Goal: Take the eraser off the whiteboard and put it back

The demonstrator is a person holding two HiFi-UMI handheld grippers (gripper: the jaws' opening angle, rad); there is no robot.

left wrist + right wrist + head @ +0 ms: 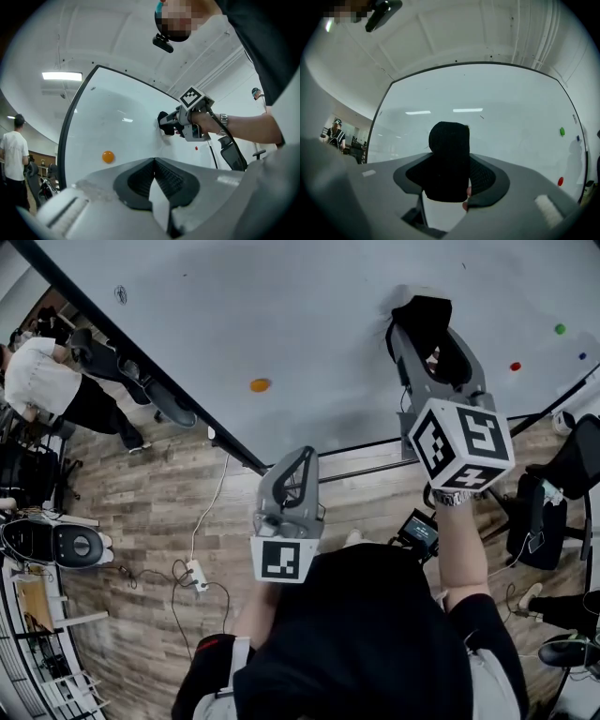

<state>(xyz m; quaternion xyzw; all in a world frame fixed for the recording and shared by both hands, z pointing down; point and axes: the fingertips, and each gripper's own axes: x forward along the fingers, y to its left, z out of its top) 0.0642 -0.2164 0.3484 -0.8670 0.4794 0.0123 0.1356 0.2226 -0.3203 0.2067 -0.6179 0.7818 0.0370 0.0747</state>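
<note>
Eraser [449, 159] pinched in right gripper [433, 338], against whiteboard [281, 315]; we judge so it sticks back; left gripper [153, 164] pressed together, empty, aside.

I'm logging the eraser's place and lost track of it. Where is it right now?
In the head view, the eraser sits gripped between the jaws of the right tool, up at the whiteboard and to the right of the orange dot.
</note>
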